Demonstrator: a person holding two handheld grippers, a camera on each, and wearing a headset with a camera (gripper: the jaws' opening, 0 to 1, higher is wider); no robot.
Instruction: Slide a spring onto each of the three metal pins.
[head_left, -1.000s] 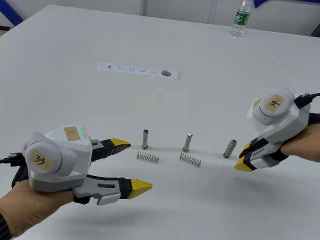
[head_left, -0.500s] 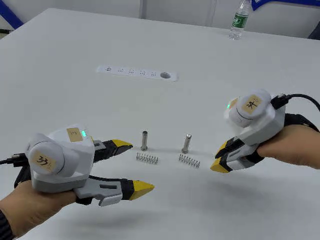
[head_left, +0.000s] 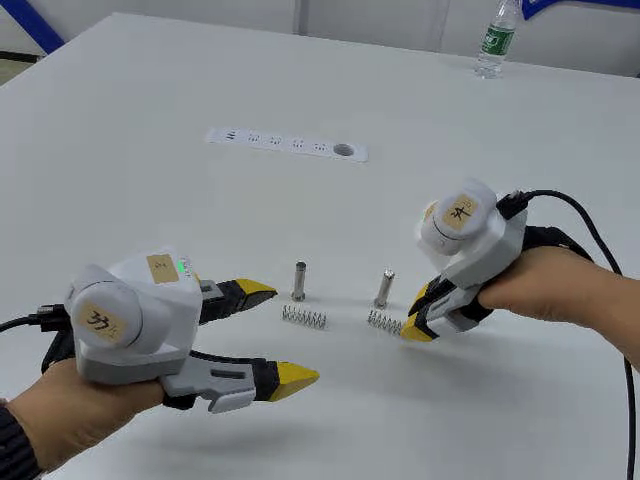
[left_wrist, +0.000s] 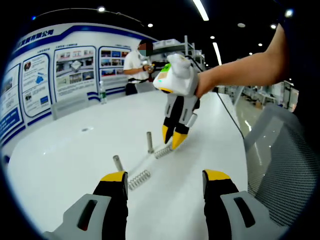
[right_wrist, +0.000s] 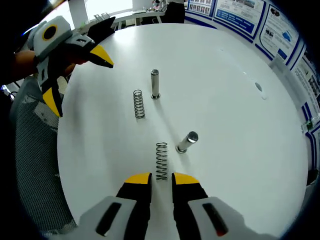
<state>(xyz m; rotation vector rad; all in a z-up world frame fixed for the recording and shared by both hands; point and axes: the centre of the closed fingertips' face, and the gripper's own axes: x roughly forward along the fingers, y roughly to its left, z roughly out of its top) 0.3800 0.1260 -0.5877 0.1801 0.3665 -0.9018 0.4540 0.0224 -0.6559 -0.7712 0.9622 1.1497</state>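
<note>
The right gripper has its jaws a little apart. Its yellow tips straddle one end of the right spring, which lies flat on the table, and nothing is clamped yet. The right pin stands just on the far side of that spring. Off to the left are the left spring and the left pin, again just beside each other, and neither spring is on its pin. The left gripper hovers at the near left, jaws wide apart and empty.

The likely trouble is the grip. Pinched by its end coils alone, the spring could pop out or droop, and its bore would then miss the pin top. A tip swung carelessly could also knock over the nearby pin.

The right gripper view shows the gap between the tips and the coils. In the head view the gripper's body covers that spot, but both pins can be seen standing upright. The left gripper view, from the side, shows the tips down at table height.
</note>
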